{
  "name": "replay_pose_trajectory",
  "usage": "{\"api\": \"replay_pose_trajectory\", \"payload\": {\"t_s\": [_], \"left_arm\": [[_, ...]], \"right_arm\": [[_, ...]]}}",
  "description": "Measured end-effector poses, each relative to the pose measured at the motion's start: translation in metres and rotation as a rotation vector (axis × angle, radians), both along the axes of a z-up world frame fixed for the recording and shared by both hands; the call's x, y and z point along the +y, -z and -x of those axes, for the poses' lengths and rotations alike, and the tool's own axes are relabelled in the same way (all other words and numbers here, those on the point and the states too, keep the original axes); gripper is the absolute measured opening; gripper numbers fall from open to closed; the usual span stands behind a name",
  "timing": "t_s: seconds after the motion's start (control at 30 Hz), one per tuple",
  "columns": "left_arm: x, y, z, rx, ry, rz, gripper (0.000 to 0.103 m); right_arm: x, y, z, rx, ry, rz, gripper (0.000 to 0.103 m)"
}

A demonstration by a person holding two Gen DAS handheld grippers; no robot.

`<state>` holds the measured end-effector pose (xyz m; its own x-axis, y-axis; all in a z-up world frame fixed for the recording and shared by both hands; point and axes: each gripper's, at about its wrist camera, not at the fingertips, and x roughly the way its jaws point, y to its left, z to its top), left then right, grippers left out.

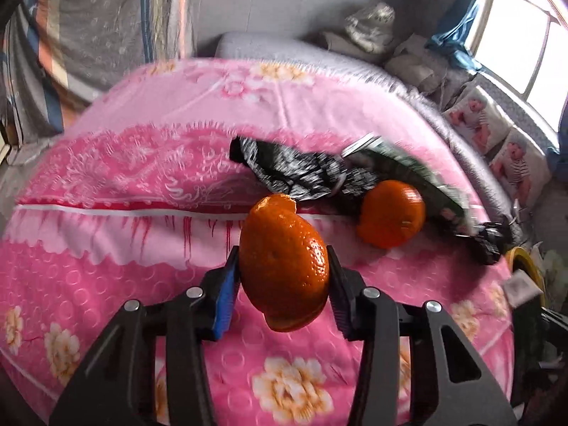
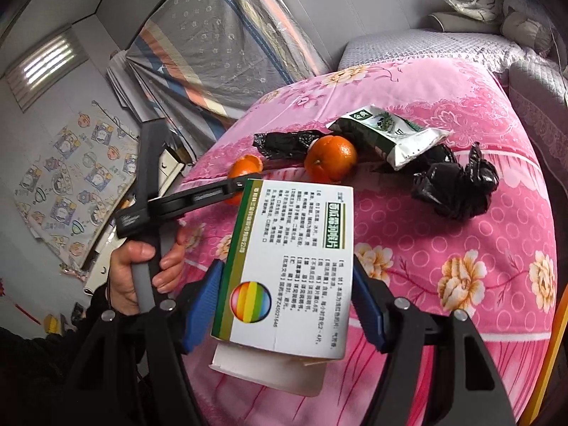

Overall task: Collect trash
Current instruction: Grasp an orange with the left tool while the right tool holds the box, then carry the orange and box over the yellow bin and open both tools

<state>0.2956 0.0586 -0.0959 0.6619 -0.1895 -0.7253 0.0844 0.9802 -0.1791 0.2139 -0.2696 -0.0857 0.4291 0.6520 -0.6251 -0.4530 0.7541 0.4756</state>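
Note:
A hollow piece of orange peel (image 1: 284, 266) stands between the jaws of my left gripper (image 1: 282, 252), and both pads press on its sides just above the pink bedspread (image 1: 106, 248). In the right wrist view, one of its fingers (image 2: 213, 191) reaches to that peel (image 2: 246, 167). My right gripper (image 2: 287, 269) is shut on a white and green medicine box (image 2: 291, 266), held over the bed. A whole orange (image 2: 330, 158) lies beyond, beside a green and white packet (image 2: 390, 135), a black wrapper (image 2: 284, 143) and a crumpled black bag (image 2: 454, 184).
A person's hand (image 2: 142, 269) grips the left tool's handle at the bed's left edge. A grey quilted cover (image 2: 426, 46) and pillows lie at the far end of the bed. Curtains (image 2: 220, 42) hang behind, and a window (image 1: 514, 35) is at right.

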Motion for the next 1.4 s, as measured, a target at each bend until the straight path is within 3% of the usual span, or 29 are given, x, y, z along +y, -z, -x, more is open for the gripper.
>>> {"api": "replay_pose_trajectory", "payload": {"t_s": [0.27,0.57,0.93,1.4], "left_arm": [[-0.011,-0.053,0.065,-0.164,0.055,-0.014,0.043],[-0.059,-0.099,0.105,-0.299,0.146,-0.058,0.043],[-0.131,-0.126,0.125,-0.386,0.281,-0.081,0.043],[-0.216,-0.144,0.143,-0.472,0.439,-0.079,0.043]], "right_arm": [[-0.024,-0.006,0.009,0.038,0.030,-0.054,0.065],[-0.066,-0.036,0.028,-0.078,0.130,-0.089,0.065],[-0.122,-0.058,0.049,-0.185,0.260,-0.123,0.065],[-0.211,-0.050,0.076,-0.250,0.523,-0.122,0.065]]}}
